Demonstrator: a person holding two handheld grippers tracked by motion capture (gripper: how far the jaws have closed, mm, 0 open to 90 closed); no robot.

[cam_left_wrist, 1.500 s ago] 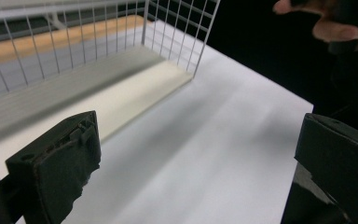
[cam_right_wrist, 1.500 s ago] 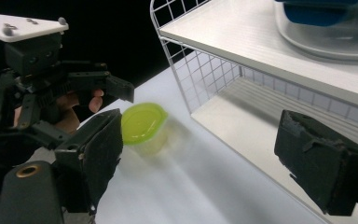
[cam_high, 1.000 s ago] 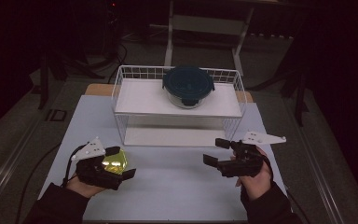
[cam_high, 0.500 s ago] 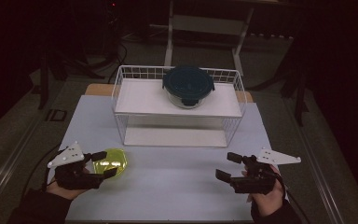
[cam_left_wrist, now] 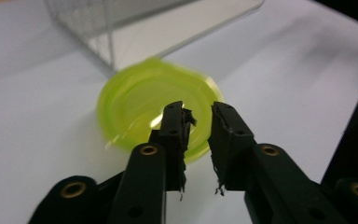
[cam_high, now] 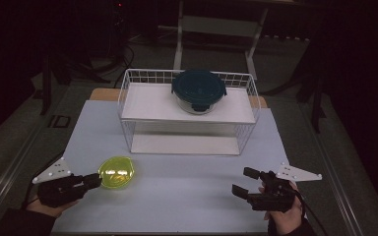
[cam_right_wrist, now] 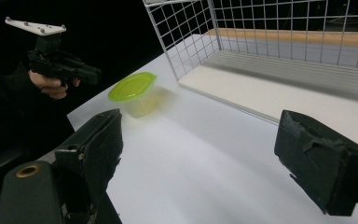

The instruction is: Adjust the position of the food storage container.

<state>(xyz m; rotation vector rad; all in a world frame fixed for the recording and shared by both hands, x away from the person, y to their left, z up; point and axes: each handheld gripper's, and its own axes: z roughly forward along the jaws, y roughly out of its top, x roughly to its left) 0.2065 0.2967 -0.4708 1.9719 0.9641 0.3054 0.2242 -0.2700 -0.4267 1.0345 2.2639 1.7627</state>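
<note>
My left tool (cam_high: pixel 94 181) is released, jaws slightly apart just short of the yellow-green lidded cup (cam_high: pixel 116 172) on the table (cam_high: pixel 187 182). My right tool (cam_high: pixel 246 182) gapes wide, well apart. Beyond, a dark-lidded container (cam_high: pixel 198 90) sits on the wire rack (cam_high: pixel 128 98).

One overhead camera, two gripper-mounted ones.
High view looks forward and down on the counter (cam_high: pixel 177 196); both gripper views share the yellow-green lidded container (cam_right_wrist: pixel 134 93), close ahead of the left gripper (cam_left_wrist: pixel 198 123).

My left gripper (cam_left_wrist: pixel 198 123) hangs with jaws nearly closed and empty, above the near rim of a yellow-green lidded container (cam_left_wrist: pixel 144 100) on the white table (cam_left_wrist: pixel 37 93).
</note>
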